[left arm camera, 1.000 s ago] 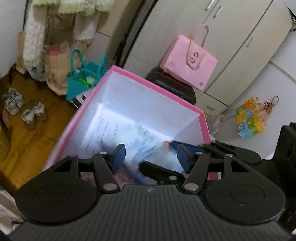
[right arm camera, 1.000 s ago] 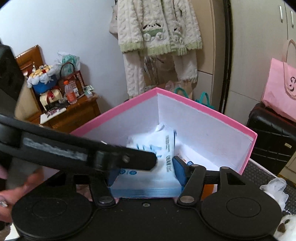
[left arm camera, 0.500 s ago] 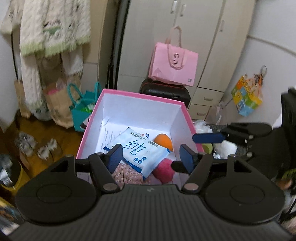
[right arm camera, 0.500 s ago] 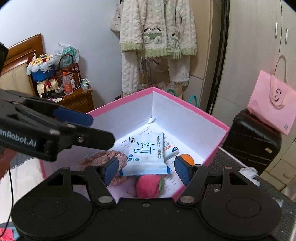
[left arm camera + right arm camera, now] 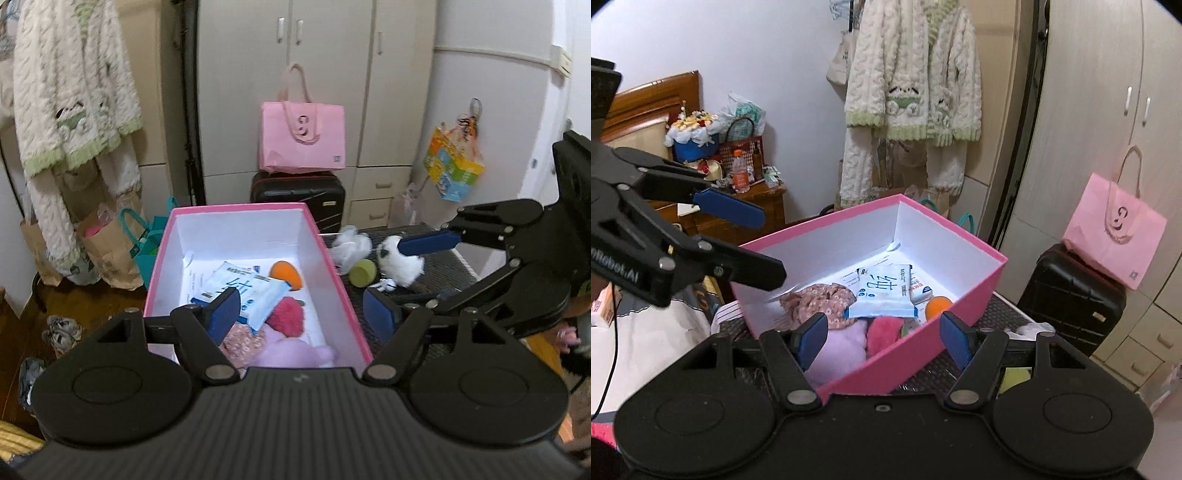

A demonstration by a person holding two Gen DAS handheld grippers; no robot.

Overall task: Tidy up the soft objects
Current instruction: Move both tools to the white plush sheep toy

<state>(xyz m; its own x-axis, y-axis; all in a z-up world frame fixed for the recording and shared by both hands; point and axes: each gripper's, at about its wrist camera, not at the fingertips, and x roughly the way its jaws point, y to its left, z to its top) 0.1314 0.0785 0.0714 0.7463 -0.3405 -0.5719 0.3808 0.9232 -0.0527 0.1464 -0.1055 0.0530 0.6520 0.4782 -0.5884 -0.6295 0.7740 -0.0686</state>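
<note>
Both tongs had drawn back from the box [image 5: 334,266]. The left tongs [image 5: 303,314] and right tongs [image 5: 882,334] had just widened and held nothing. The wipes pack [image 5: 884,293] lay in the box ahead of them; plush toy [image 5: 400,264] remained outside, rightward.

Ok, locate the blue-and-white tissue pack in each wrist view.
Left wrist: tissue pack left of centre, inside the pink box, just behind the left gripper's left pad.
Right wrist: tissue pack at centre, mid-box.
Shared landmark: orange ball beside it.
</note>
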